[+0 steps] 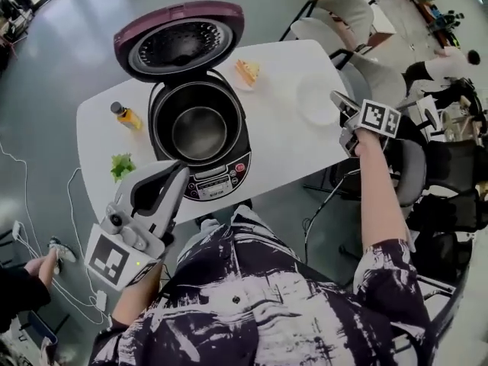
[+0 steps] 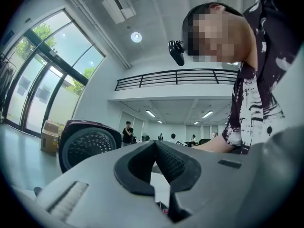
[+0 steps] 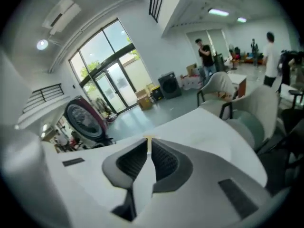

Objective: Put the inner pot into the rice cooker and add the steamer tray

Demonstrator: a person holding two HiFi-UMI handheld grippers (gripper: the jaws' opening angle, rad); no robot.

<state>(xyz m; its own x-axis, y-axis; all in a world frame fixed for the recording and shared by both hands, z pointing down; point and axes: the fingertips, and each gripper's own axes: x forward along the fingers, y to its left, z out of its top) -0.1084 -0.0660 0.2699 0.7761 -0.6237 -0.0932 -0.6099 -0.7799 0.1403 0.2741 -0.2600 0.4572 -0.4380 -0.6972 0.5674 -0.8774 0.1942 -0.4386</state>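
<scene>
The rice cooker stands open on the white table, its maroon lid raised. The metal inner pot sits inside the cooker body. A white steamer tray lies on the table to the cooker's right. My left gripper is shut and empty, with its tips at the cooker's front left rim. My right gripper is shut with nothing held and hovers at the tray's right edge. The left gripper view shows the shut left gripper and the lid. The right gripper view shows the right gripper above the table.
An orange bottle and green leaves lie left of the cooker. A food slice rests on a small plate behind it. Chairs crowd the table's right side. Another person's hand and cables are on the floor at left.
</scene>
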